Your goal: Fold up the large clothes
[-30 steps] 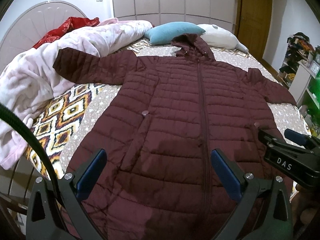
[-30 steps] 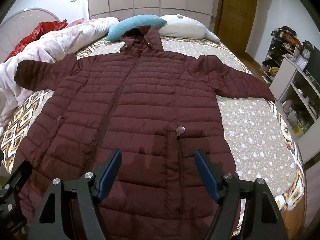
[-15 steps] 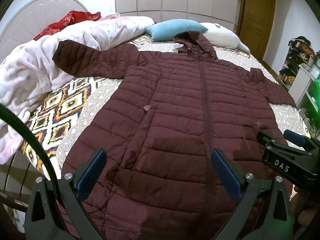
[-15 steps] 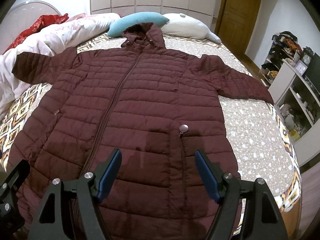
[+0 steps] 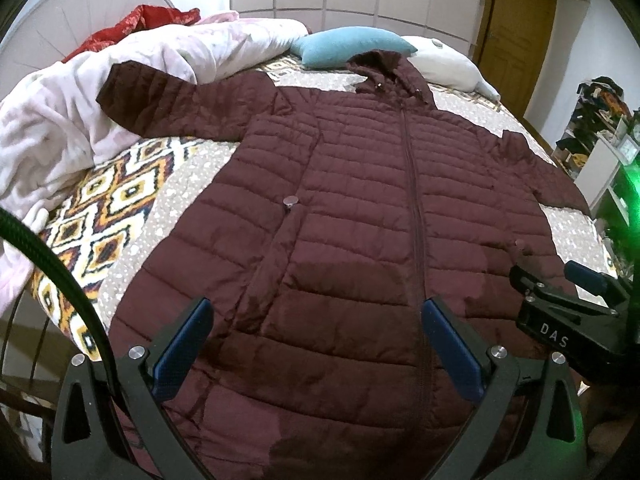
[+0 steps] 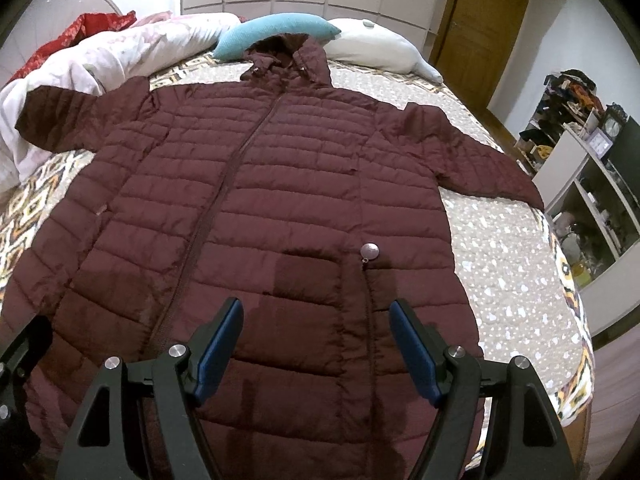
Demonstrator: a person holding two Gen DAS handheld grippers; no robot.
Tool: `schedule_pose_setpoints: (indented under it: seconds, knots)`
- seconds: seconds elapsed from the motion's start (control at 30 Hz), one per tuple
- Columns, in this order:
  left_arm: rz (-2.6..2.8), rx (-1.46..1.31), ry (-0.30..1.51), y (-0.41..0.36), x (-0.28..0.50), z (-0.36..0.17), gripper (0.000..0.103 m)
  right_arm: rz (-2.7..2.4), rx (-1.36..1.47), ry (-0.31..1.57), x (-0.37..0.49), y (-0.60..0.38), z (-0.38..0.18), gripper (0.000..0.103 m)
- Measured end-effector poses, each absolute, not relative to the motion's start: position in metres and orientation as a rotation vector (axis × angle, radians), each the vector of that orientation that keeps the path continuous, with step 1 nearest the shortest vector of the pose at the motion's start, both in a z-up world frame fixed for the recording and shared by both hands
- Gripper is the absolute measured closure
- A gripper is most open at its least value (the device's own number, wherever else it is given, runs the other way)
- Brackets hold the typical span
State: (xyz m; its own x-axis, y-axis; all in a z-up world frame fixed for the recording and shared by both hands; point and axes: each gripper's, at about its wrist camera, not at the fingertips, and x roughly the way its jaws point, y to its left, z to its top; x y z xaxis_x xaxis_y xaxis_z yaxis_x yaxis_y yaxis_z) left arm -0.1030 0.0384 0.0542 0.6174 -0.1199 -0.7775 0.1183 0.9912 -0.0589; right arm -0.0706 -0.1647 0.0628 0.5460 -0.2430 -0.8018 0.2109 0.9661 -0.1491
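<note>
A dark maroon quilted coat [image 5: 360, 208] lies flat and zipped on the bed [image 6: 516, 264], with its hood at 12 o'clock near a blue pillow [image 5: 352, 46] and its 2 sleeves spread toward 10 and 2 o'clock. The left gripper [image 5: 316, 332] and the right gripper [image 6: 316, 332] both hang above the lower part of the coat, jaws wide apart, gripping nothing. A pale blanket [image 5: 72, 120] lies at 9 o'clock, under the sleeve end.

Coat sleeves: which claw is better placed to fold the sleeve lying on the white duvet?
Left, probably. The left claw hangs open over the coat on that sleeve's side; the right claw, also open, sits past the zipper.
</note>
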Motion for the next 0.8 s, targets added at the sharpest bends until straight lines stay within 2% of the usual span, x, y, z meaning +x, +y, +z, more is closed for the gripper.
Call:
schedule_pose_setpoints:
  seconds: [0.8]
  knots:
    - [-0.157,-0.017,0.927,0.035,-0.091,0.041,0.000,-0.357,-0.154,0.935,-0.065,-0.164,0.067,0.023]
